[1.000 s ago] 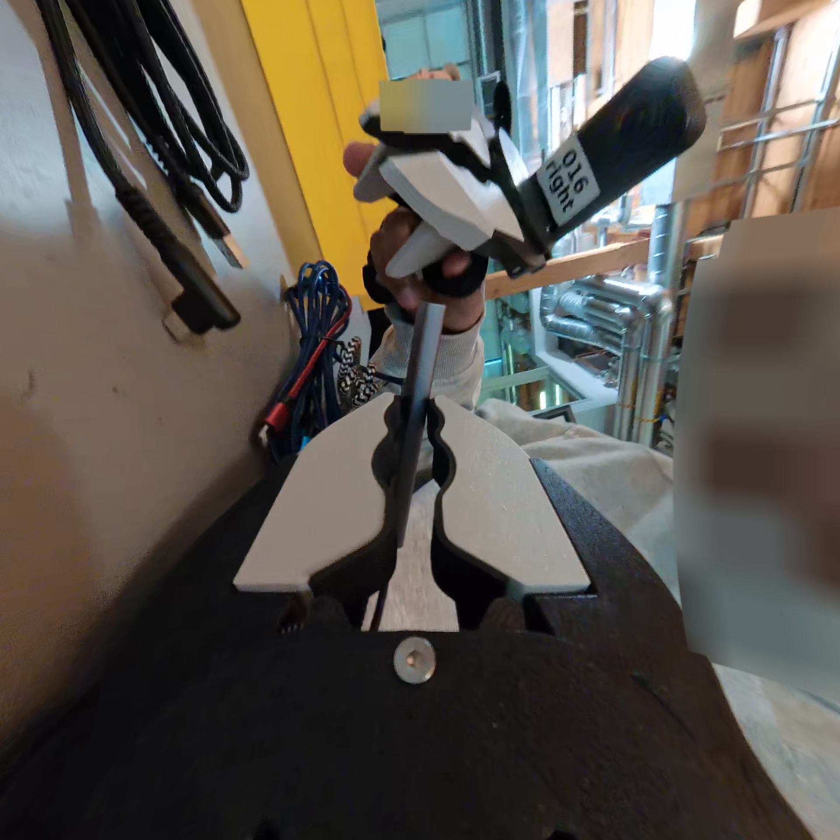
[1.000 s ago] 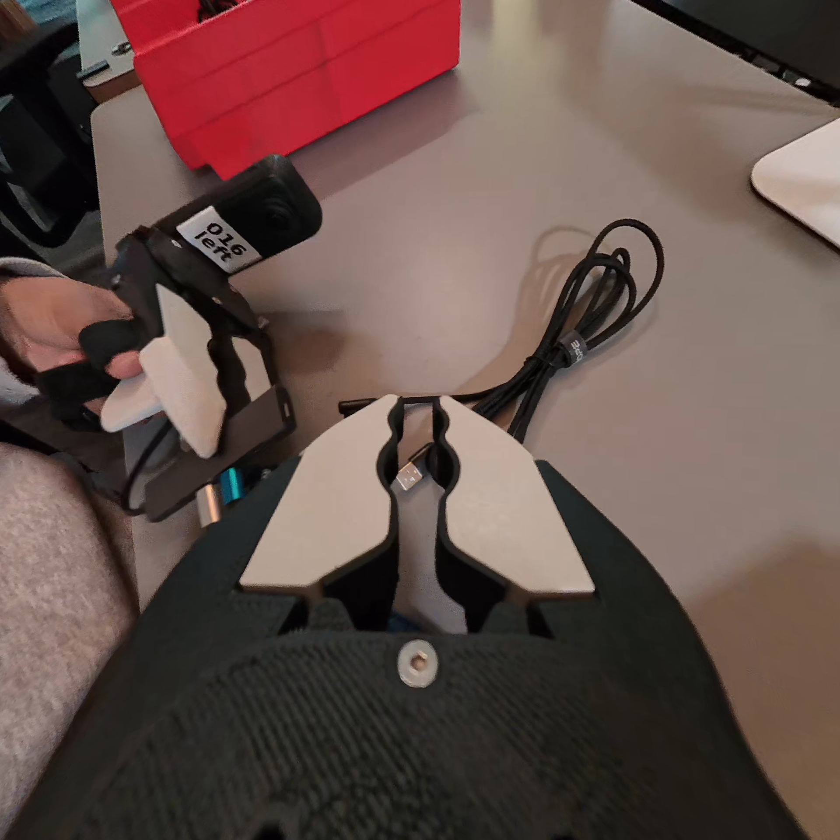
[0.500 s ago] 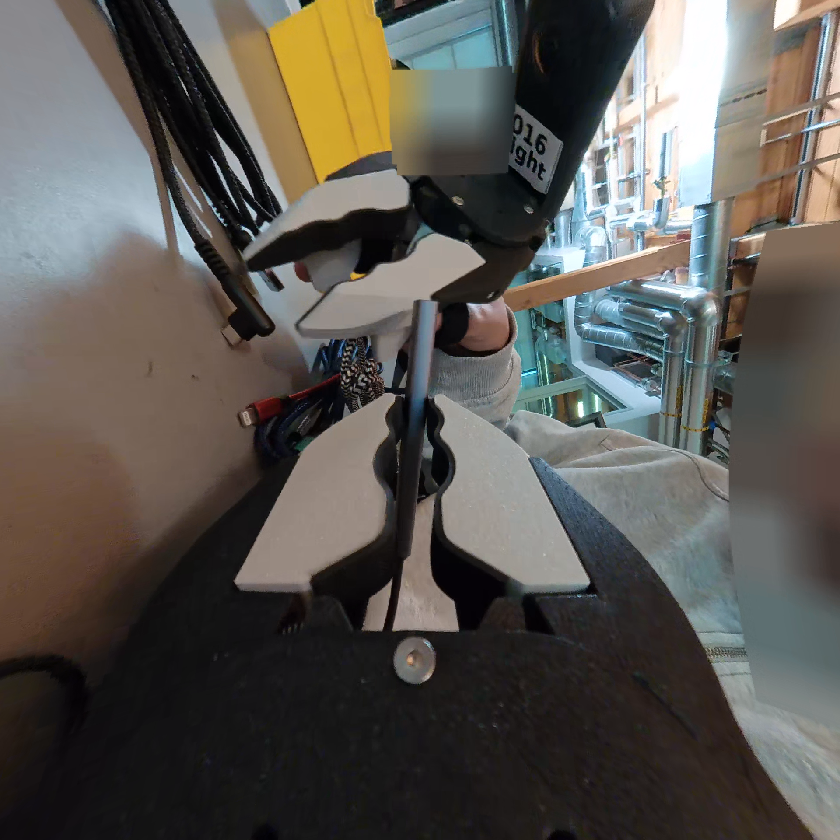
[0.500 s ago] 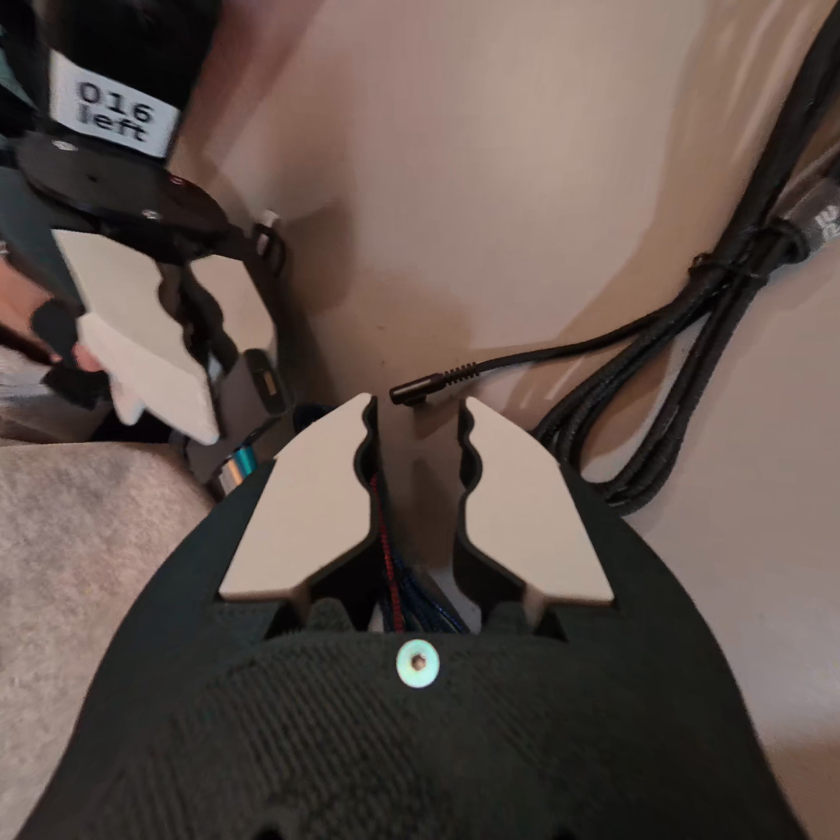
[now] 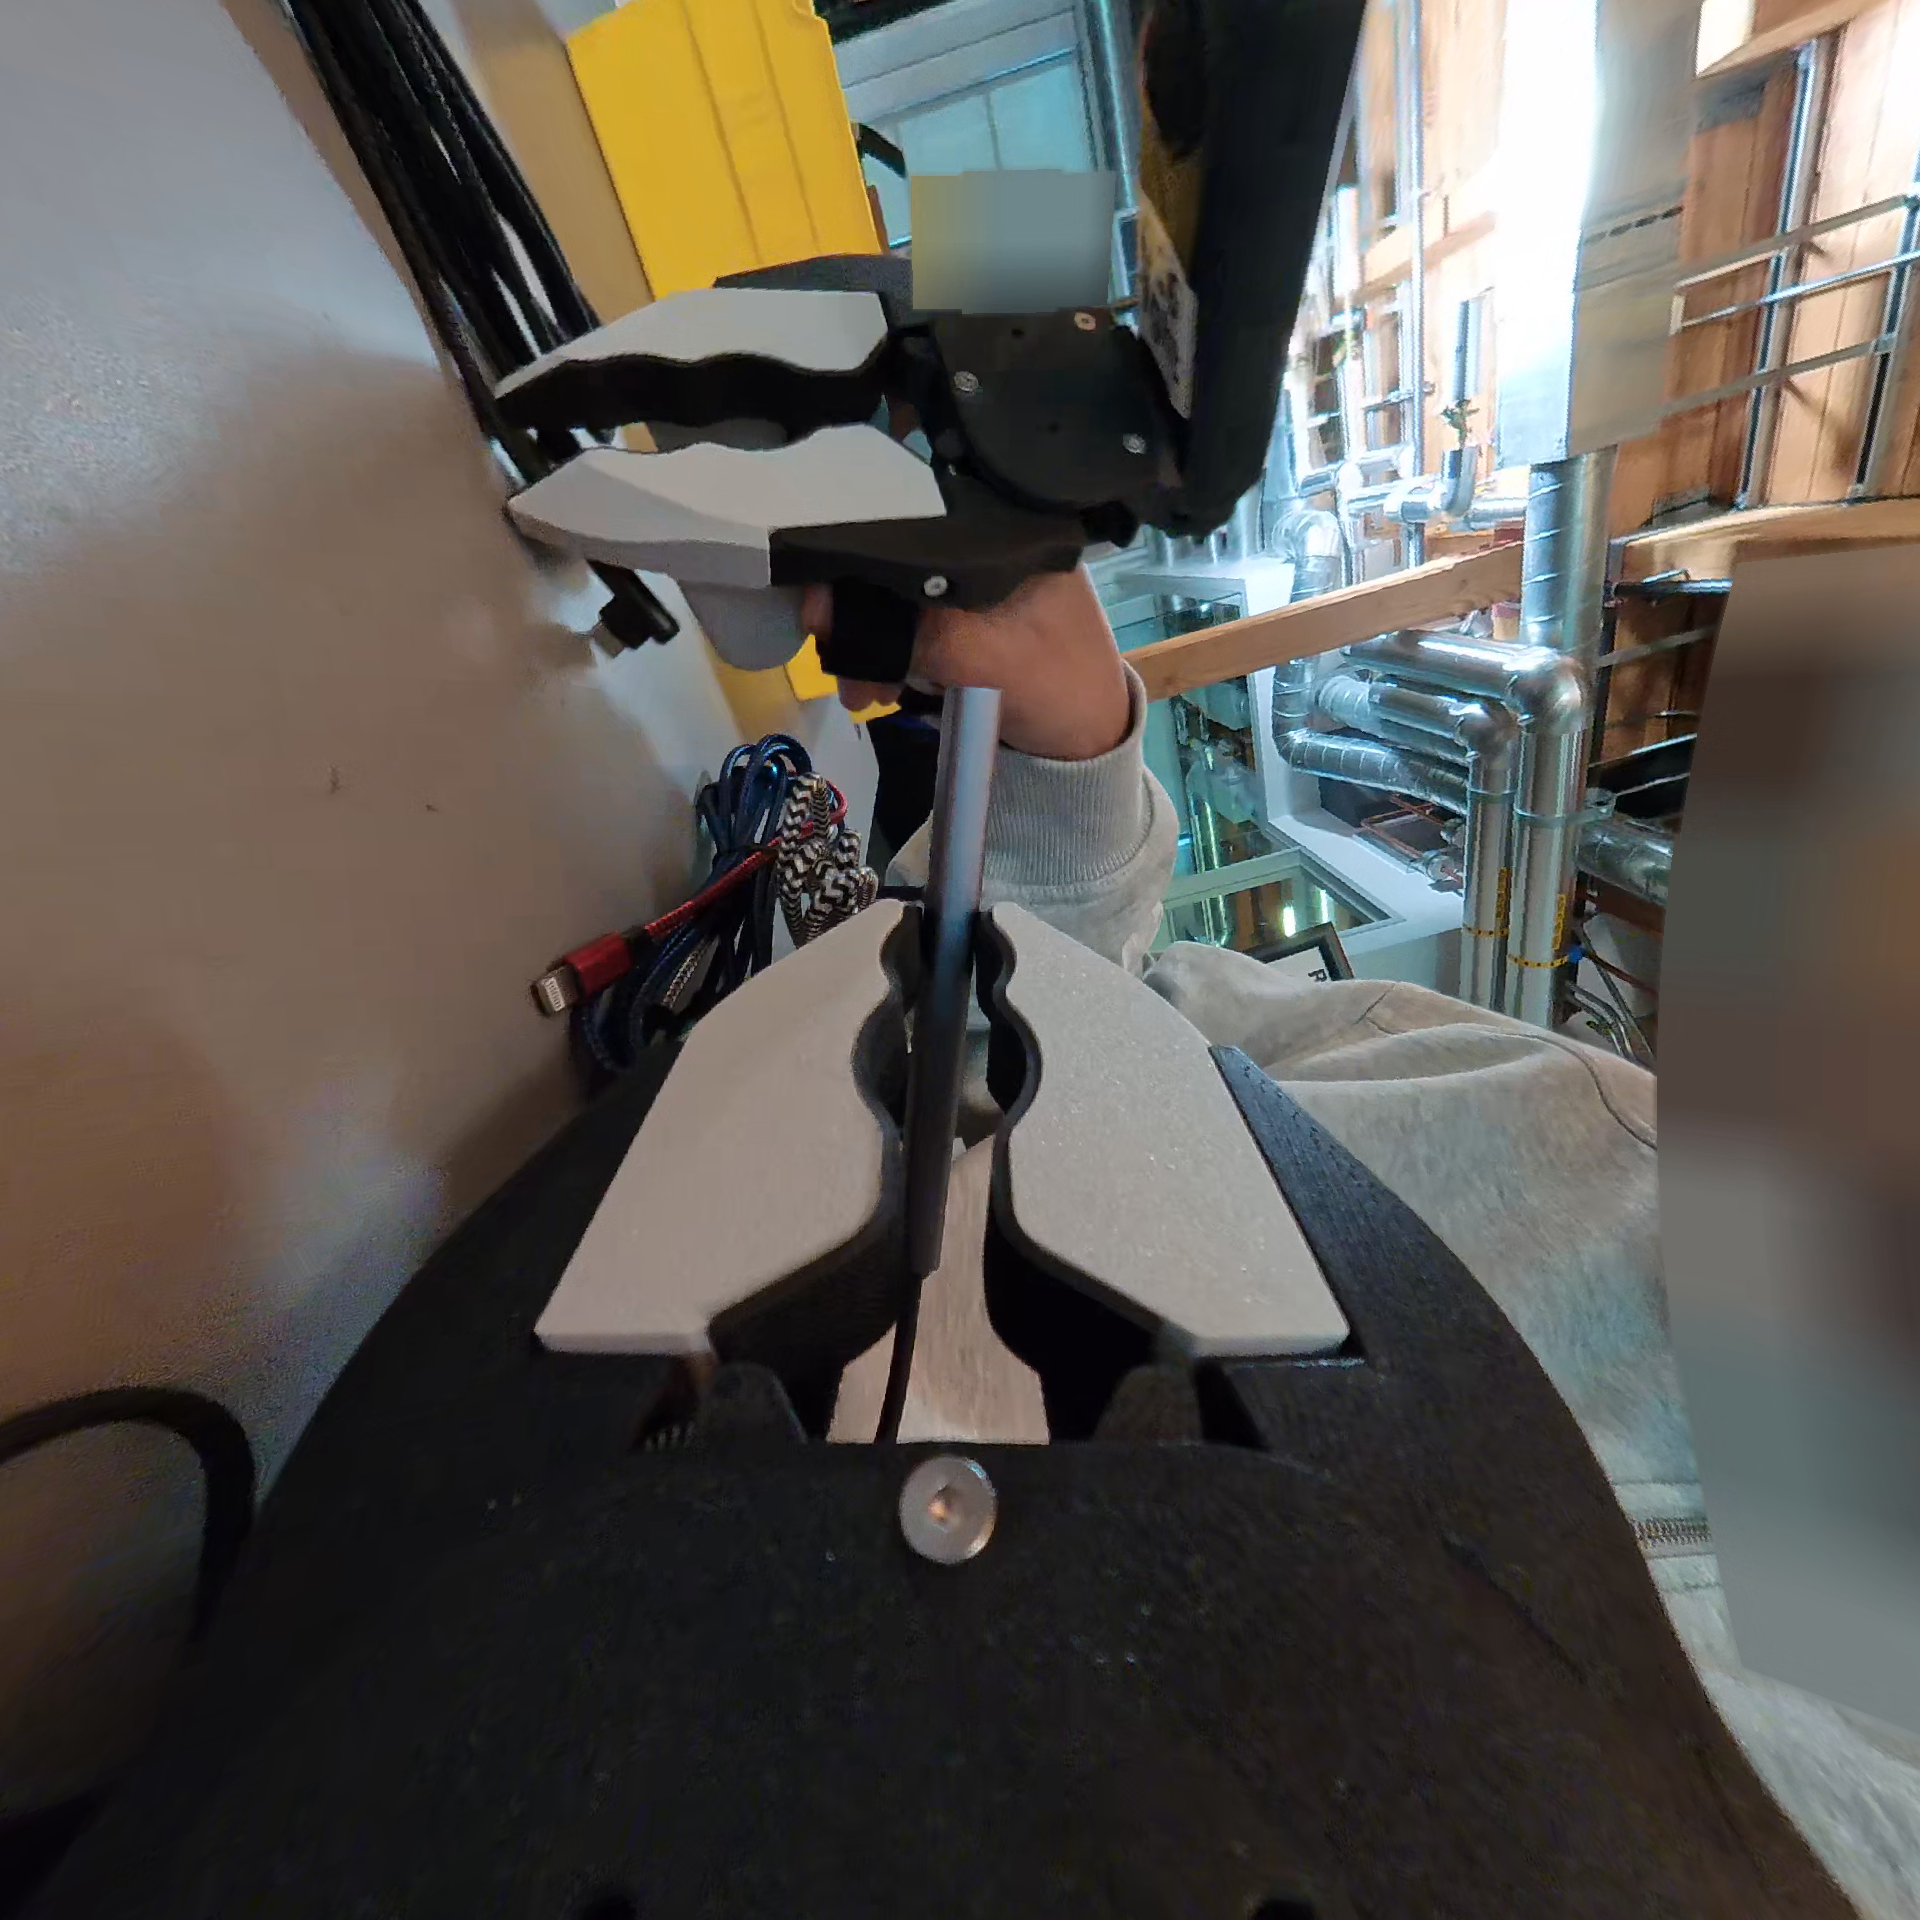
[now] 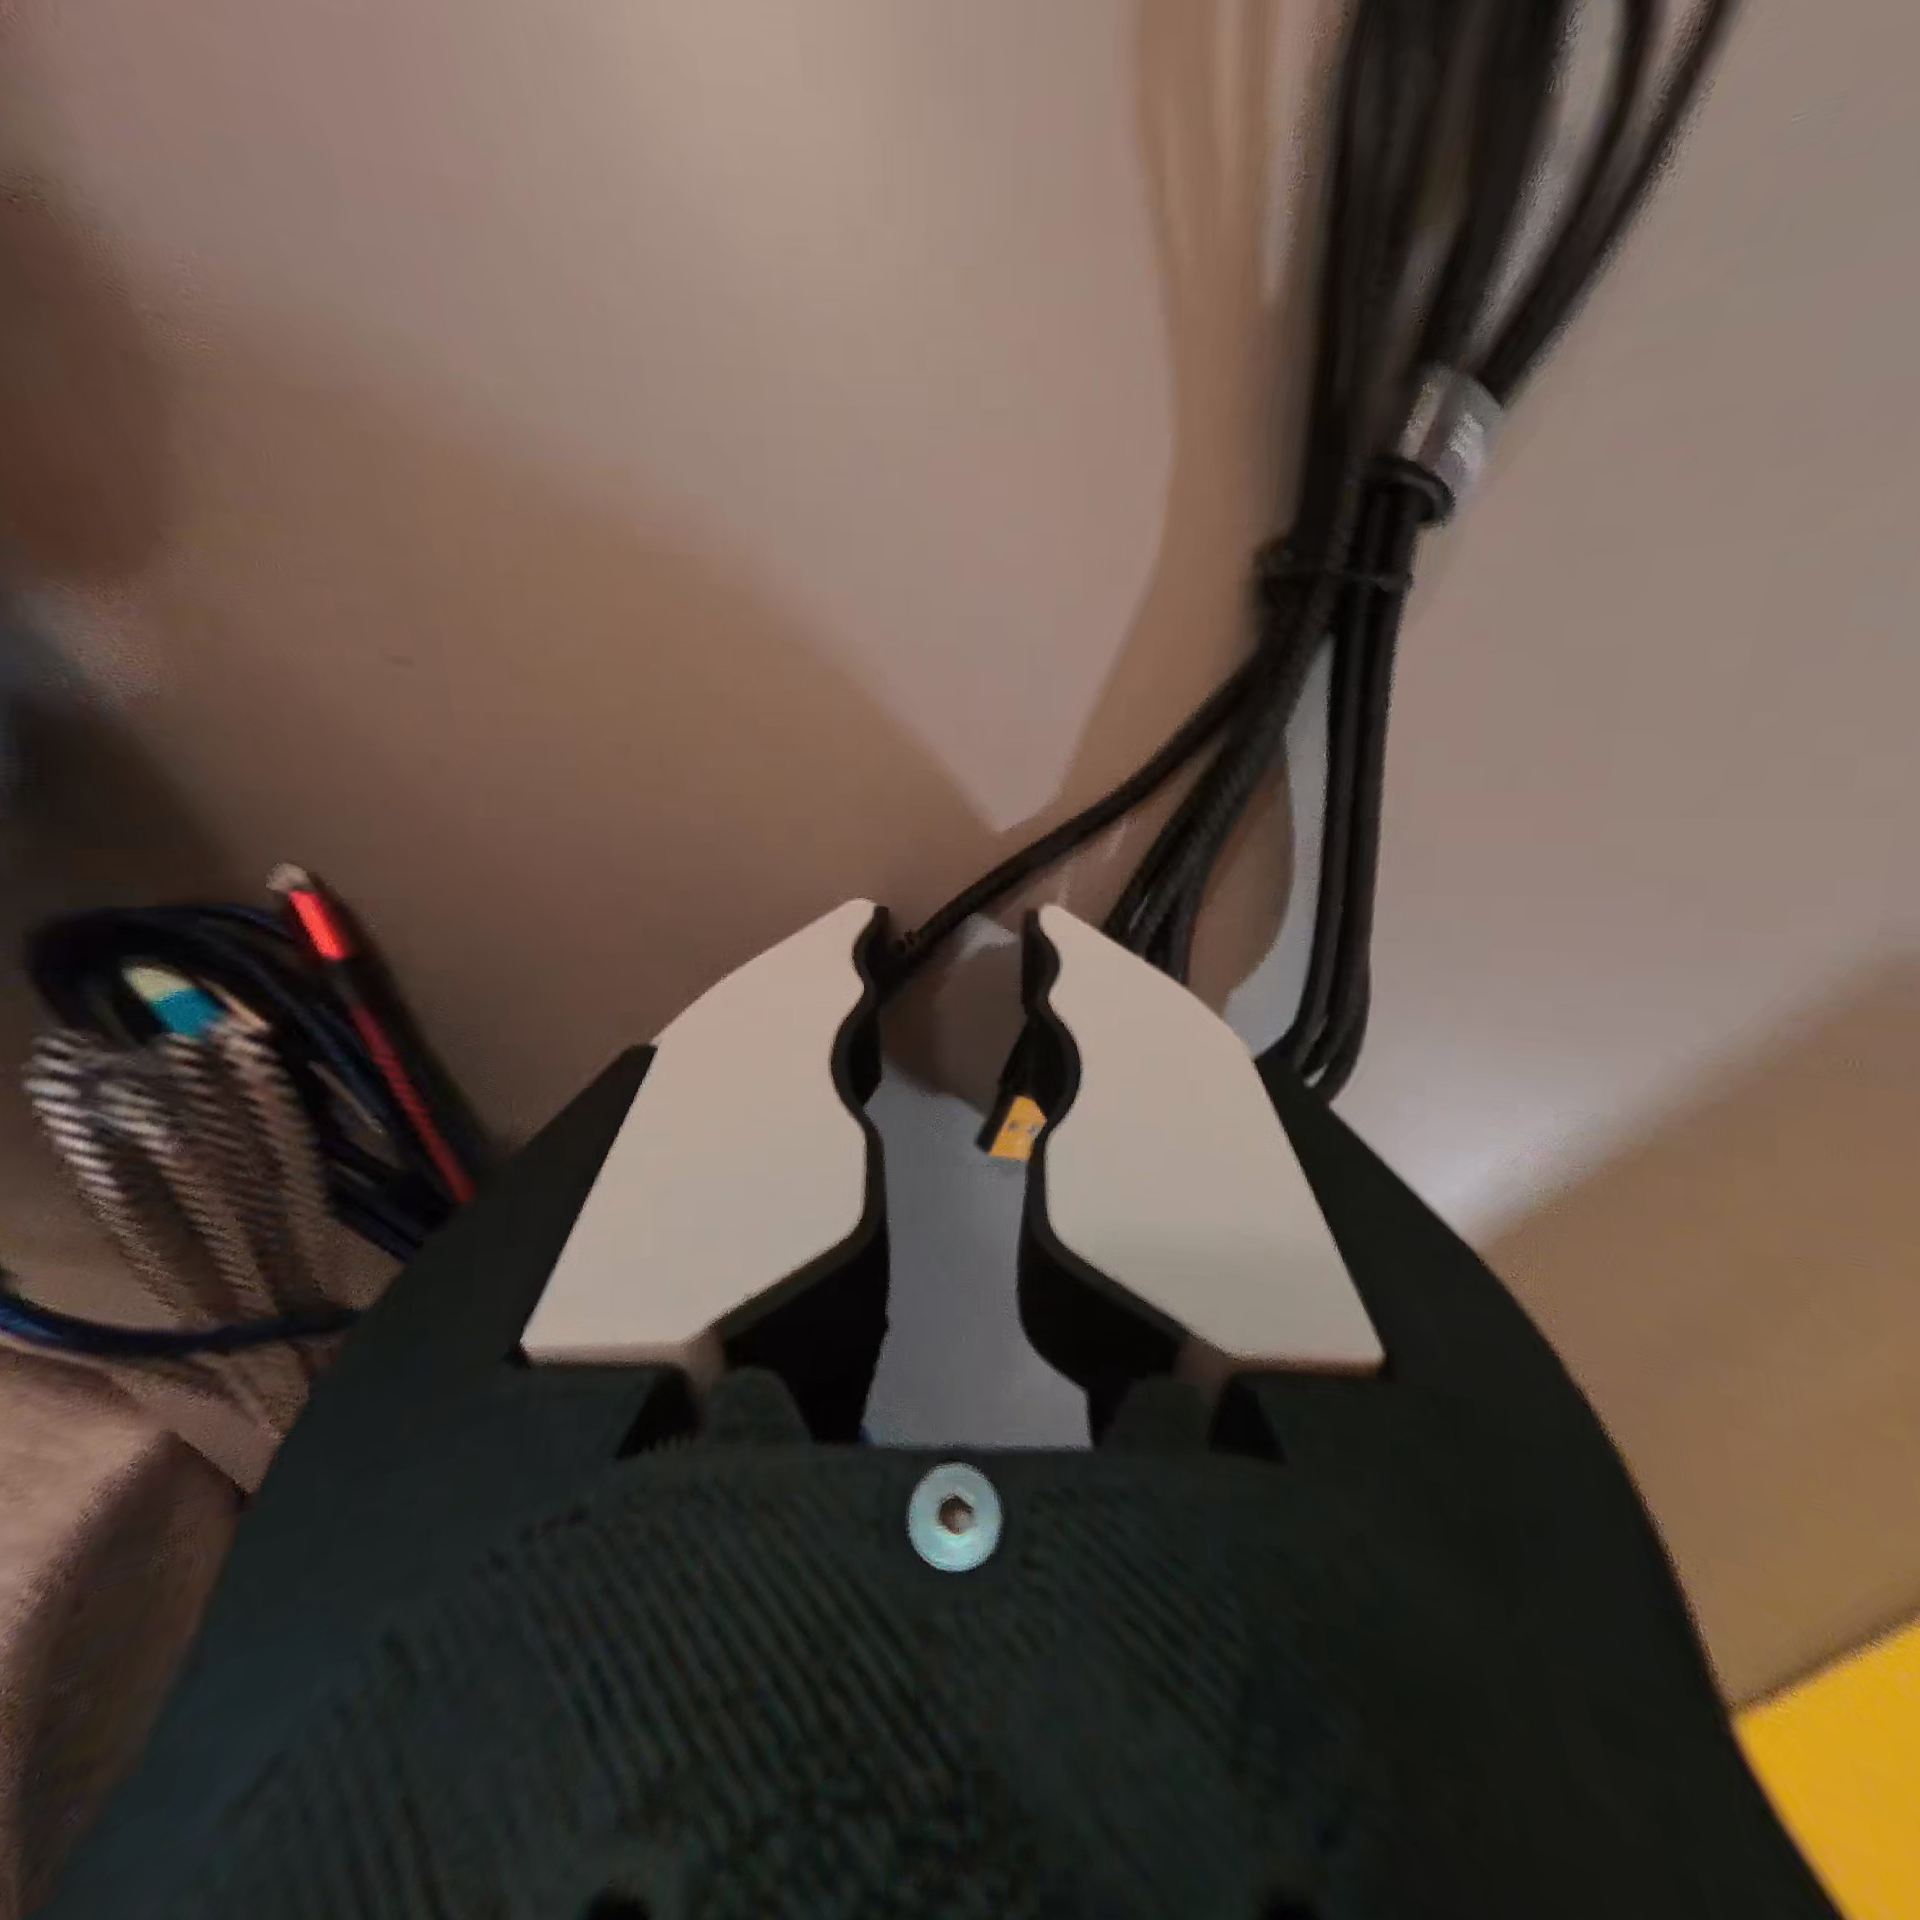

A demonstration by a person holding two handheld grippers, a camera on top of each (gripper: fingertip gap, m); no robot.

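Observation:
My left gripper [image 5: 951, 914] is shut on a thin grey flat device [image 5: 961, 831], seen edge on, with a thin black lead running back from it. My right gripper [image 6: 956, 920] is open and close over the table [image 6: 727, 416]. Its fingers straddle the loose ends of a tied black cable bundle [image 6: 1351, 623]: one strand lies at the left fingertip, and a USB plug [image 6: 1016, 1127] with an orange tongue sits by the right finger. In the left wrist view the right gripper [image 5: 509, 447] is above and ahead of mine, at the black bundle [image 5: 447, 208].
A heap of blue, red and zebra-striped cables [image 6: 208, 1091] lies at the table edge, also in the left wrist view [image 5: 769, 862]. A yellow box [image 5: 727, 145] stands beyond the bundle. A grey sleeve [image 5: 1070, 831] and lap are close by. Spacing between my two grippers at the tips: around 15 cm.
The right gripper opened and dropped close to the table at the black bundle's ends; the plug now sits between its open fingers. The left gripper kept its hold on the grey device.

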